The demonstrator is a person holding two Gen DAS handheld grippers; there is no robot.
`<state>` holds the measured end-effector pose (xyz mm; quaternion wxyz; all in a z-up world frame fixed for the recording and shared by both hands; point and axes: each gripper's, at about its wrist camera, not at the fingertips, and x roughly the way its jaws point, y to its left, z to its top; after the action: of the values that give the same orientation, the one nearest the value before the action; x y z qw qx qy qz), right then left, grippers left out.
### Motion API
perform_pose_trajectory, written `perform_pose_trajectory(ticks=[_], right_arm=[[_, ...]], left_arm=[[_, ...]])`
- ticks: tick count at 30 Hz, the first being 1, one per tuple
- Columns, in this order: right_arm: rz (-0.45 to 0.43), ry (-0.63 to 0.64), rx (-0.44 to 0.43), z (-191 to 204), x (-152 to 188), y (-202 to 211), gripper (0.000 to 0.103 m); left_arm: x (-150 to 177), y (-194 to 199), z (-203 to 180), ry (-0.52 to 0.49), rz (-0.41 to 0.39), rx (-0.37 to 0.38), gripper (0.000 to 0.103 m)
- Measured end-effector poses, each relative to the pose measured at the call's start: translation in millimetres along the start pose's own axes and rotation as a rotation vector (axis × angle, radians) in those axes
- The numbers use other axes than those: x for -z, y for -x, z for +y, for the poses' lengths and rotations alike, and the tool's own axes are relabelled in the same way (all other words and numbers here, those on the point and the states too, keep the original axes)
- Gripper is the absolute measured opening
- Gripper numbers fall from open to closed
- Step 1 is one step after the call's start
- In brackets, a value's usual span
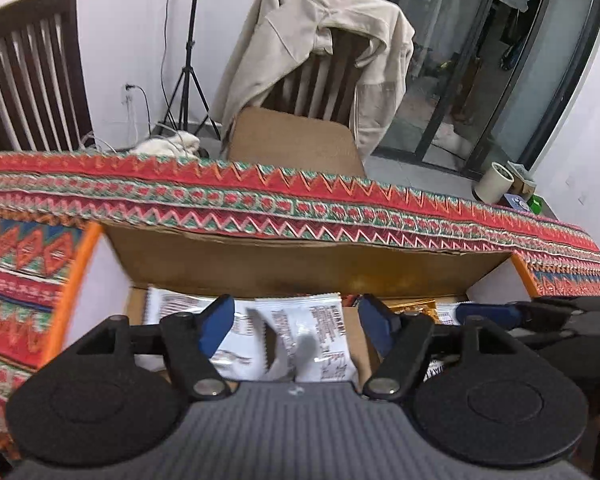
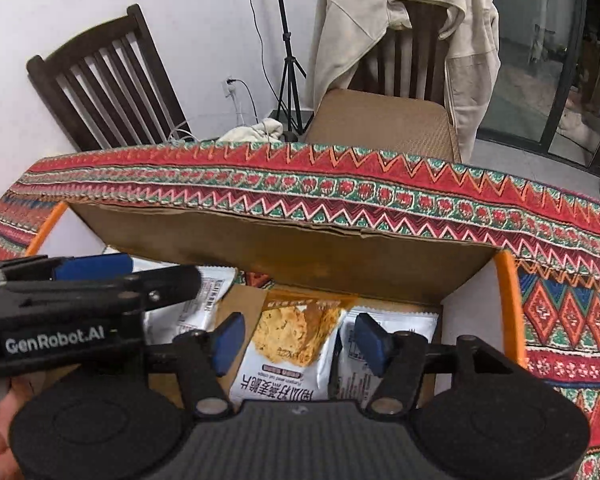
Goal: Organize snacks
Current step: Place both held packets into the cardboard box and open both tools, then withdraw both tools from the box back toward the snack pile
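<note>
both grippers over the open brown cardboard box with orange-edged side flaps, which sits on the table under a red, green and orange zigzag-patterned woven cloth. the box's far flap stands up toward the table's far edge.

left gripper: jaws spread wide, blue pads apart, nothing between them in contact. directly below the gap lies a white foil snack packet with dark printed text, crumpled and blurred. another white snack packet with printed lines lies to its left on the box floor. a gold-orange wrapper shows near the box's far wall, partly hidden behind the right-hand finger.

right gripper: jaws also released, blue pads well apart. between and below them lies a white-and-orange snack packet picturing a golden crisp square, print facing up, top edge toward the far wall of the box. the pads do not touch it, as far as visible. a white packet with small grey text lies just beside it on the right, and a white packet with a barcode lies on the left, partly covered by the left gripper's black body marked "genrobot.ai", which crosses the left of the right wrist view.

all packets seen are inside the box, flat or slightly overlapping; exact count cannot be told.

beyond the table: a dark wooden slat-back chair, a second chair draped with a beige jacket, a black tripod.
</note>
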<state>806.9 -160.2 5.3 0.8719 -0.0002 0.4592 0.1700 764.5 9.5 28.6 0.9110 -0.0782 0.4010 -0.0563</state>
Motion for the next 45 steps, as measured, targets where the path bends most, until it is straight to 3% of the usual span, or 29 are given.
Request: perform_pose_trajectory(ticks=[3, 7, 11, 16, 19, 22, 24, 27, 32, 39, 45], right_arm=[[-0.024, 0.004, 0.006, -1, -3, 22, 0.061], [-0.065, 0.015, 0.011, -2, -2, 70, 0.063], [-0.112, 0.040, 0.031, 3, 8, 131, 0.076], [-0.183, 0.070, 0.039, 10, 33, 216, 0.087], [-0.224, 0.079, 0.046, 16, 55, 264, 0.092], [-0.280, 0.105, 0.067, 23, 85, 310, 0.095], [-0.308, 0.115, 0.083, 26, 106, 334, 0.103], [-0.350, 0.127, 0.099, 32, 141, 369, 0.103], [-0.447, 0.095, 0.017, 30, 222, 418, 0.103], [-0.538, 0.123, -0.022, 33, 337, 440, 0.103], [-0.538, 0.112, 0.015, 38, 407, 428, 0.103]], left_arm=[[-2, 30, 2, -0.028, -0.022, -0.015, 0.073], [-3, 86, -1, -0.071, -0.042, -0.013, 0.084], [2, 154, -5, -0.098, -0.054, 0.003, 0.092], [27, 243, -8, -0.139, -0.118, -0.001, 0.101], [59, 296, -13, -0.163, -0.164, 0.016, 0.103], [97, 338, -17, -0.196, -0.202, 0.021, 0.103], [125, 364, -20, -0.217, -0.240, 0.021, 0.103], [173, 395, -21, -0.225, -0.299, 0.017, 0.103], [252, 427, -9, -0.156, -0.325, 0.022, 0.103], [335, 443, 10, -0.032, -0.358, 0.026, 0.103], [389, 446, 8, -0.008, -0.367, -0.009, 0.103]])
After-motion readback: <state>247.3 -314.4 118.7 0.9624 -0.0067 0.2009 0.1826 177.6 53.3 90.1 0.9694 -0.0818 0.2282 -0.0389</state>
